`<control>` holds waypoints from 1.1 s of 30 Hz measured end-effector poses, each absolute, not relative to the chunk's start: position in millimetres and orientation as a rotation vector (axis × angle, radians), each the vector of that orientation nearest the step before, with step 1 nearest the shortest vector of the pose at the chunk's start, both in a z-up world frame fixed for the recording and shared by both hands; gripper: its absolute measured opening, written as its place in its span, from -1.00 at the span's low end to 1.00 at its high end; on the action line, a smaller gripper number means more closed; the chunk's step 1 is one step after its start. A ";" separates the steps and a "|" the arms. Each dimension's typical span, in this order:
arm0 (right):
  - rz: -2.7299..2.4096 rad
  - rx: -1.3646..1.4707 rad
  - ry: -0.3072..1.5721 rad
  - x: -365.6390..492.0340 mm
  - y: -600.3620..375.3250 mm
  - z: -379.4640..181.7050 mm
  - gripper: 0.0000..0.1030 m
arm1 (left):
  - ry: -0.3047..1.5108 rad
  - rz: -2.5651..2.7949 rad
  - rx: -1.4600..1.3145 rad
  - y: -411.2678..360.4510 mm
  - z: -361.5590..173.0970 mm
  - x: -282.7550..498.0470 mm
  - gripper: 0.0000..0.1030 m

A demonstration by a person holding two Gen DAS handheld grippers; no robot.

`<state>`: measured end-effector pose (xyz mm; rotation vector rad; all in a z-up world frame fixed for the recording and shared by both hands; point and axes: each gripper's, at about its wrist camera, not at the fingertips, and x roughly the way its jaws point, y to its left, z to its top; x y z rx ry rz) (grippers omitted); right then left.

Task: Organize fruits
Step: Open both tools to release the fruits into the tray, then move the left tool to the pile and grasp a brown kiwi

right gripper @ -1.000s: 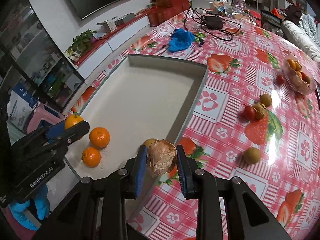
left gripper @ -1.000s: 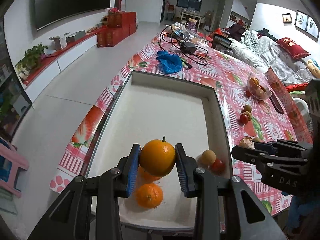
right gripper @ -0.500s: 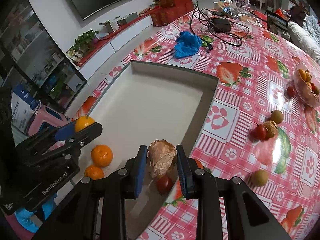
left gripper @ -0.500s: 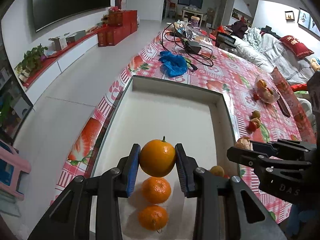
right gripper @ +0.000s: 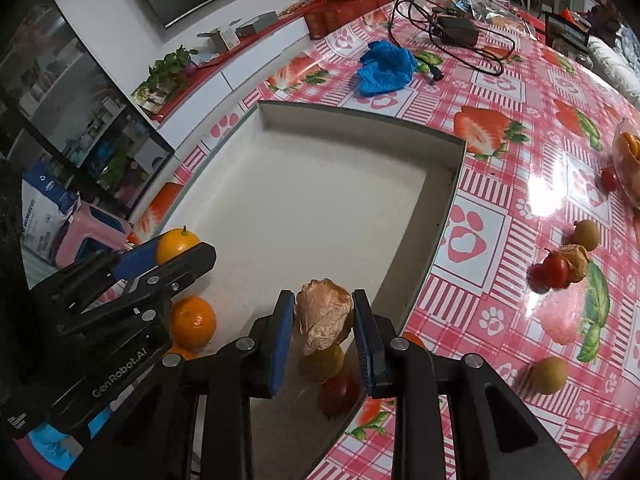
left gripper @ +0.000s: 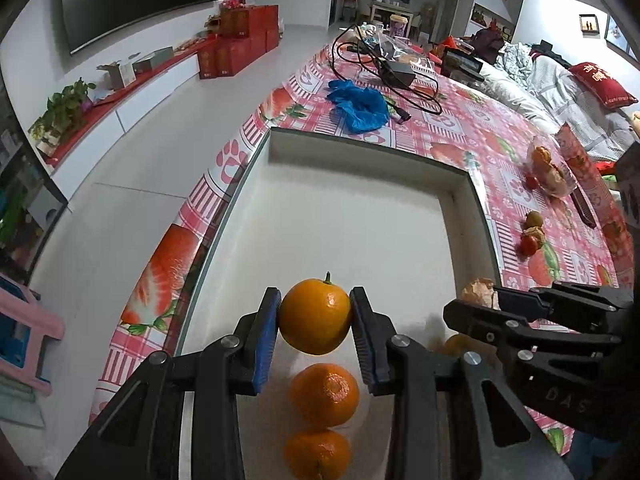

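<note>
My left hand-held gripper (left gripper: 315, 316) clamps a firm, smooth orange (left gripper: 315, 314) across its middle; my right hand-held gripper (right gripper: 323, 316) pinches a light, papery husked fruit (right gripper: 323, 314) that would crush easily.

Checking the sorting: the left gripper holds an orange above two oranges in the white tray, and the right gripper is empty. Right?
Not quite. The right gripper is not empty: the right wrist view shows it shut on a papery-husked fruit. The left gripper does hold an orange above two oranges in the white tray.
</note>
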<state>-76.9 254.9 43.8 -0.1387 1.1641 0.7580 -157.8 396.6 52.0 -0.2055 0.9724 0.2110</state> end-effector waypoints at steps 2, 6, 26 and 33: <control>0.756 -0.141 1.168 -77.2 255.2 41.9 -0.41 | 0.976 0.209 -0.203 396.6 50.3 -158.2 -0.25; 0.762 -0.143 1.185 -76.9 256.2 38.7 -0.40 | 0.963 0.212 -0.193 395.6 50.7 -160.1 -0.08; 0.609 -0.006 1.063 -67.8 178.7 77.3 0.96 | 0.872 0.182 -0.151 350.6 94.3 -170.5 0.58; 0.407 0.049 1.104 -57.9 92.9 56.0 0.97 | 0.900 0.082 -0.064 291.4 95.4 -164.6 0.59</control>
